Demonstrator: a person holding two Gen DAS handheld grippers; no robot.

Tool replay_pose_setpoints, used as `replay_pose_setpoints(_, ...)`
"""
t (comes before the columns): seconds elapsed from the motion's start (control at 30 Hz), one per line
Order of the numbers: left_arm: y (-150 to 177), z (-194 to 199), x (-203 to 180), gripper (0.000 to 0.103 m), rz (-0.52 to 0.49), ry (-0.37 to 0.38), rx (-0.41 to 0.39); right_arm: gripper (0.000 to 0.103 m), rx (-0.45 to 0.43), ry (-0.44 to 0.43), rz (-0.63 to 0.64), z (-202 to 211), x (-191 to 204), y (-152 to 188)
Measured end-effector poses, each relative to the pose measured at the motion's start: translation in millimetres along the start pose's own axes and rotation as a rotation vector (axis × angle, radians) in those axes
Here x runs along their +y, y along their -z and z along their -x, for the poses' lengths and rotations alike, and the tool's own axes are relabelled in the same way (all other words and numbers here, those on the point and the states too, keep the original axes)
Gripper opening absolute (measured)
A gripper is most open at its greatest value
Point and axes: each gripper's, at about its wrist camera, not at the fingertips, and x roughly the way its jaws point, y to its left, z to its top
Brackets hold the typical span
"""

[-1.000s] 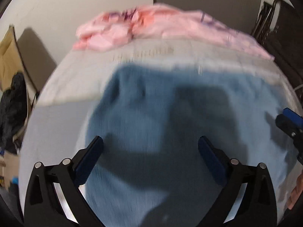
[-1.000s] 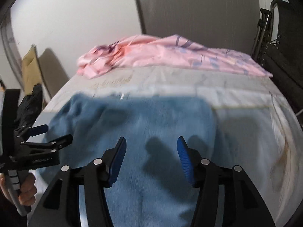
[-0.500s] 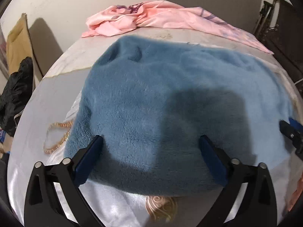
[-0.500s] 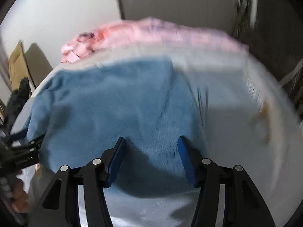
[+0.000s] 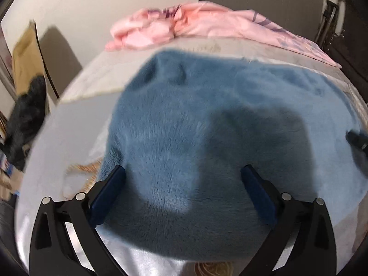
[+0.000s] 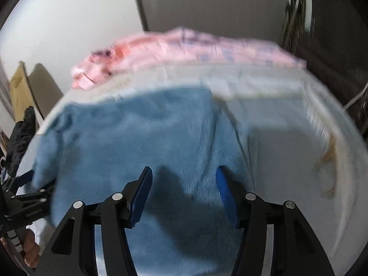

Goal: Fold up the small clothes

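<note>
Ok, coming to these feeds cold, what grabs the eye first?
The fluffy blue garment spread across the middle of the pale bed sheet, filling both views. Behind it, a crumpled pink garment lies along the far edge by the wall. Both the left gripper and right gripper hover open over the blue garment's near edge.

Fleece garment (image 5: 207, 119) spread on bed (image 5: 92, 87); crumpled cloth (image 5: 207, 27) behind it, near wall (image 5: 92, 11).

Indoor light falls from above and behind, fairly bright but soft; a broad dark shadow lies across the blue fleece (image 5: 207, 115); the right wrist view is smeared by motion blur, the pink cloth (image 6: 184, 50) streaked; fisheye bending curves the edges, corners vignetted black.
</note>
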Motion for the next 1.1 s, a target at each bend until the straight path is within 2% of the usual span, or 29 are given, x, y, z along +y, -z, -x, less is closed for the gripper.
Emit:
replay_pose_setpoints(0.13,-0.4,6.2,-2.3,0.099,-0.017,-0.021,-0.021,0.058,-0.035,0.019,0.053,7.2,4.9,6.2)
replay_pose_setpoints(0.27,-1.7,19.4,-7.3,0.099,-0.023,-0.01,-0.06,0.058,-0.052,-0.033,-0.01,25.0,-9.1,5.4)
replay_pose_setpoints(0.33,-3.6,22.2,-13.1,0.099,-0.036,-0.013,-0.071,0.058,-0.03,-0.05,-0.016,21.2,-14.5,6.2)
replay_pose_setpoints(0.5,-1.6,4.8,-25.0,0.099,-0.073,-0.041,-0.023,0.059,-0.022,-0.028,0.018,16.0,-10.4,9.6)
replay_pose_setpoints(0.63,-4.7,12.0,-21.9,0.099,-0.058,-0.034,-0.014,0.059,-0.022,-0.085,-0.055,30.9,-24.8,8.3)
replay_pose_setpoints(0.7,-7.3,25.3,-24.1,0.099,-0.065,-0.014,-0.052,0.06,-0.027,-0.098,-0.085,42.3,-34.1,11.8)
replay_pose_setpoints(0.83,-9.5,36.0,-40.5,0.099,-0.115,-0.036,-0.1,0.06,-0.047,-0.079,-0.097,56.6,-43.8,22.9)
replay_pose_setpoints(0.97,-10.2,26.6,-56.8,0.099,-0.147,-0.044,-0.089,0.06,-0.069,-0.059,-0.093,54.9,-43.1,17.6)
replay_pose_setpoints(1.03,-9.0,22.5,-62.4,0.099,-0.162,-0.052,-0.086,0.055,-0.079,-0.069,-0.092,51.0,-40.3,10.1)
replay_pose_setpoints(1.1,-7.5,17.4,-65.8,0.099,-0.174,-0.061,-0.079,0.054,-0.076,-0.061,-0.081,41.1,-35.6,3.1)
